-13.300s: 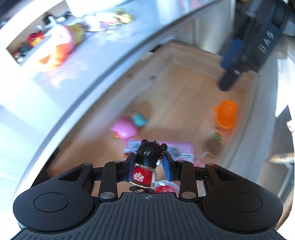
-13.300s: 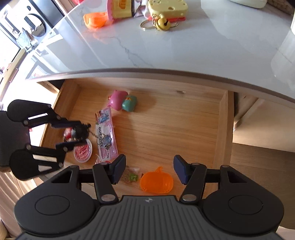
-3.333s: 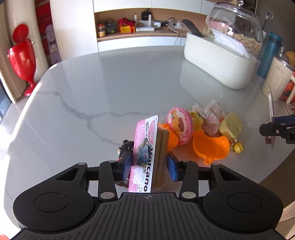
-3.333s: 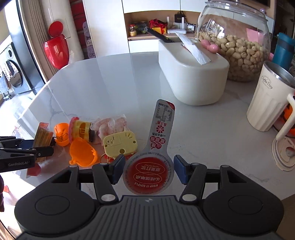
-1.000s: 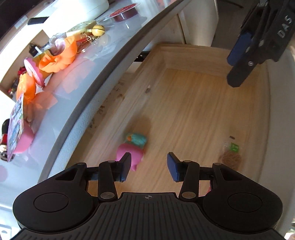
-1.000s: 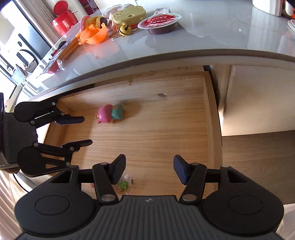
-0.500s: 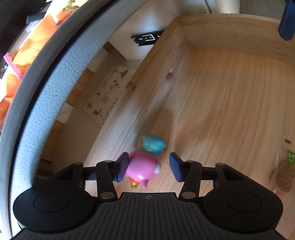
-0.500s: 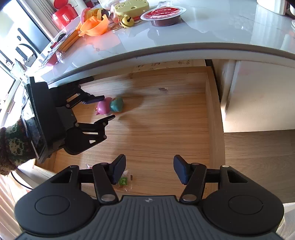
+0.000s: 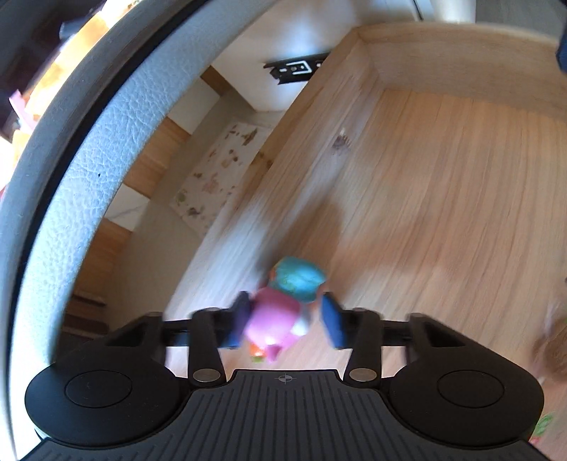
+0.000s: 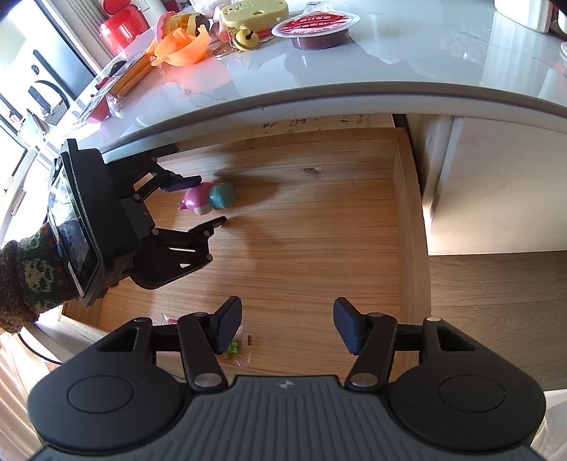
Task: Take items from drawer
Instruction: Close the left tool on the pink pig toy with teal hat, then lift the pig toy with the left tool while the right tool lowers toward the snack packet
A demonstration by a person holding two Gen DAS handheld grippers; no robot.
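A pink-and-teal toy figure [image 9: 271, 324] lies on the floor of the open wooden drawer [image 9: 443, 56], near its back left. My left gripper [image 9: 286, 324] is open, one finger on each side of the toy; a gap shows at the right pad [image 9: 331, 324]. The right wrist view shows the same: the left gripper [image 10: 211, 200] straddles the toy [image 10: 196, 198]. My right gripper [image 10: 287, 326] hangs open and empty over the front of the drawer [image 10: 404, 212]. A small clear packet with a green label [image 10: 235, 349] lies just under its left finger.
The marble counter [image 10: 389, 71] overhangs the drawer's back. On it sit an orange bowl [image 10: 180, 46], a yellow cheese-shaped toy [image 10: 253, 14] with a bell, and a red-lidded cup [image 10: 319, 28]. A knitted sleeve [image 10: 24, 276] shows behind the left gripper. The left view is blurred.
My left gripper has dropped lower under the counter edge and slid forward, so the toy now sits between its fingers. The right gripper has barely moved.
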